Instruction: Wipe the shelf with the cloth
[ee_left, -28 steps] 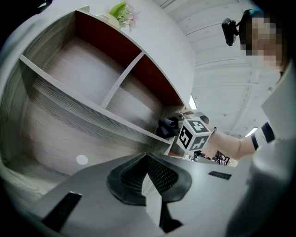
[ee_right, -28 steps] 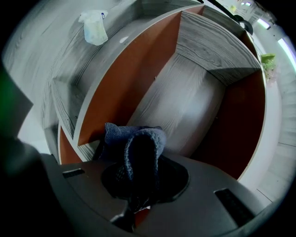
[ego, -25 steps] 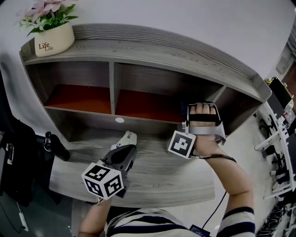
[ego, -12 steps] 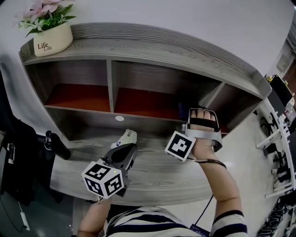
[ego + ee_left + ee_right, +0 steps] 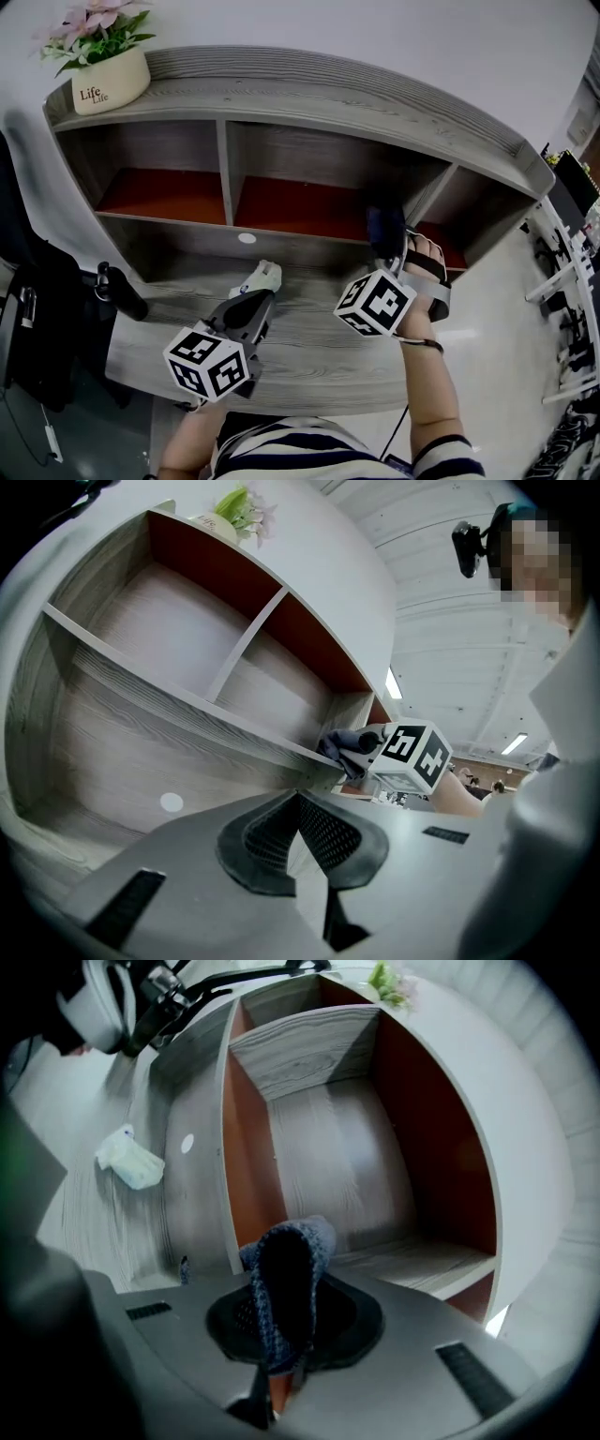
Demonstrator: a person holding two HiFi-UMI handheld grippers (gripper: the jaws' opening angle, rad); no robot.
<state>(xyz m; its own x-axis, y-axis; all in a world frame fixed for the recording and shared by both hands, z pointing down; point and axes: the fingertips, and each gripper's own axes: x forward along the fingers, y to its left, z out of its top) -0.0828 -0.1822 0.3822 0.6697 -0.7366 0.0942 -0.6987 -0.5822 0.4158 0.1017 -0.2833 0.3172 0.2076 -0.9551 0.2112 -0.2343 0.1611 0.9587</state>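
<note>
The right gripper (image 5: 292,1330) is squeezing one dark blue knitted cloth (image 5: 286,1269) at 3 o'clock in the head view. The cloth is near the front of the grey wooden shelf (image 5: 309,103) with three open boxes. The left gripper (image 5: 298,803), at 7 o'clock, is pressing its jaws together on nothing. One cream flower pot (image 5: 111,82) is sitting at 11 o'clock.

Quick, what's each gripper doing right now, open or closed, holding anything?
Left gripper: closed, empty.
Right gripper: closed on the cloth.
</note>
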